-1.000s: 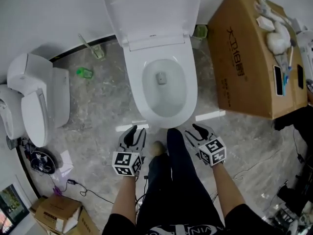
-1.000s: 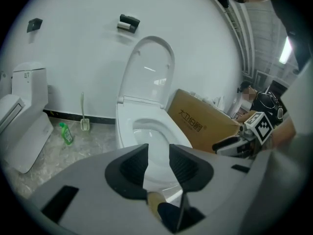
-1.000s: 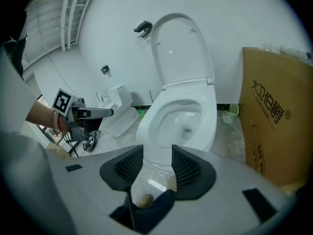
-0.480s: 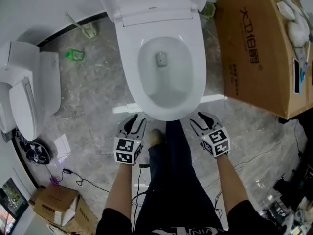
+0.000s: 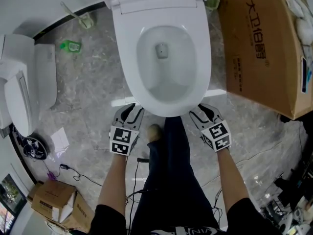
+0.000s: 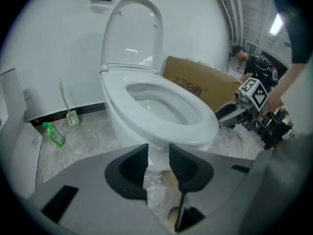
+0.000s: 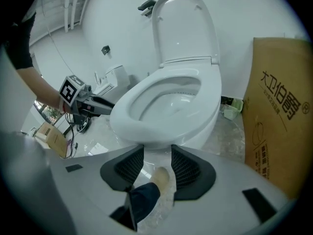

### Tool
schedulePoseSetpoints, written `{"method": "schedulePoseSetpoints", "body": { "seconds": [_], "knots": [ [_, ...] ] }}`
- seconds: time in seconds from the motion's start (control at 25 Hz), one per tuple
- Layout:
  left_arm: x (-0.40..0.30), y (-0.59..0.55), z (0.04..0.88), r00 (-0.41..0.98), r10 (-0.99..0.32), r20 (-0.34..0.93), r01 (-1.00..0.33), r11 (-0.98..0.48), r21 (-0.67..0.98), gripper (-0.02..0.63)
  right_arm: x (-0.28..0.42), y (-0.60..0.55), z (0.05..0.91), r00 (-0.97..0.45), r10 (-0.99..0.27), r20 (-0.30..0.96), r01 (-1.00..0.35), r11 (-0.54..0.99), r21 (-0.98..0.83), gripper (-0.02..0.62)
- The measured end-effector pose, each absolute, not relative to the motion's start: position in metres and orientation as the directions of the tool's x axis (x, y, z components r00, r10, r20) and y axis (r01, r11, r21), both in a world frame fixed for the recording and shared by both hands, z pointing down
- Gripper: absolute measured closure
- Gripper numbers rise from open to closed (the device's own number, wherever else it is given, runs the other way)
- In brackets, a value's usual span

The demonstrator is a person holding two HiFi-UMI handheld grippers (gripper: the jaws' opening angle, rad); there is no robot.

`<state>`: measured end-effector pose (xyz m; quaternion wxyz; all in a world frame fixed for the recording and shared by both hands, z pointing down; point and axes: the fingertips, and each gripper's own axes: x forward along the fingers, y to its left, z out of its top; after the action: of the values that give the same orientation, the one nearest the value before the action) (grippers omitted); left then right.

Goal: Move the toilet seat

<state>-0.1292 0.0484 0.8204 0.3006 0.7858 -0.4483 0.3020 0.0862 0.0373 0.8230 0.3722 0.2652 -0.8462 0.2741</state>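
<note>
A white toilet (image 5: 161, 58) fills the top middle of the head view, and its lid (image 6: 132, 33) stands upright against the wall. The seat ring (image 6: 166, 109) lies flat on the bowl. My left gripper (image 5: 128, 115) is low at the bowl's front left, just short of the rim, open and empty. My right gripper (image 5: 199, 114) mirrors it at the front right, also open and empty. In the left gripper view the left gripper (image 6: 158, 153) points at the bowl's base. The right gripper (image 7: 157, 153) aims under the front rim.
A large cardboard box (image 5: 264, 48) stands close on the toilet's right. A second toilet (image 5: 24, 92) lies at the left, with a brush (image 5: 83, 18) and green bottle (image 5: 70, 46) by the wall. The person's leg and shoe (image 5: 155, 132) are between the grippers. A small box (image 5: 54, 199) and cables lie behind.
Both grippers have moved forward to the front rim of the bowl, and the head view has closed in on the toilet. The jaws stay as they were.
</note>
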Motion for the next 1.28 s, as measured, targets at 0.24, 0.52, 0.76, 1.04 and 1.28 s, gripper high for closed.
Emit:
{"method": "schedulePoseSetpoints", "body": {
  "seconds": [0.24,0.52,0.76,1.04,1.28],
  "knots": [
    [-0.12,0.051,0.824,0.431,-0.498,0.753,-0.856,-0.489,0.166,0.472,0.086,0.035,0.826,-0.604,-0.234,0.762,-0.621,0.737,-0.266,0.394],
    [-0.113,0.054,0.82,0.443,-0.459,0.77,-0.843,-0.506,0.183,0.545,0.085,0.035,0.82,-0.61,-0.257,0.749,-0.619,0.744,-0.249,0.413],
    [-0.111,0.055,0.802,0.444,-0.478,0.758,-0.85,-0.493,0.187,0.552,0.087,0.036,0.8,-0.615,-0.284,0.736,-0.632,0.735,-0.244,0.417],
    [-0.112,0.052,0.767,0.442,-0.493,0.749,-0.853,-0.49,0.181,0.555,0.085,0.032,0.763,-0.616,-0.307,0.725,-0.641,0.731,-0.235,0.422],
    [-0.114,0.044,0.727,0.45,-0.524,0.723,-0.855,-0.486,0.18,0.557,0.083,0.024,0.722,-0.64,-0.332,0.693,-0.641,0.727,-0.245,0.422]
  ]
}}
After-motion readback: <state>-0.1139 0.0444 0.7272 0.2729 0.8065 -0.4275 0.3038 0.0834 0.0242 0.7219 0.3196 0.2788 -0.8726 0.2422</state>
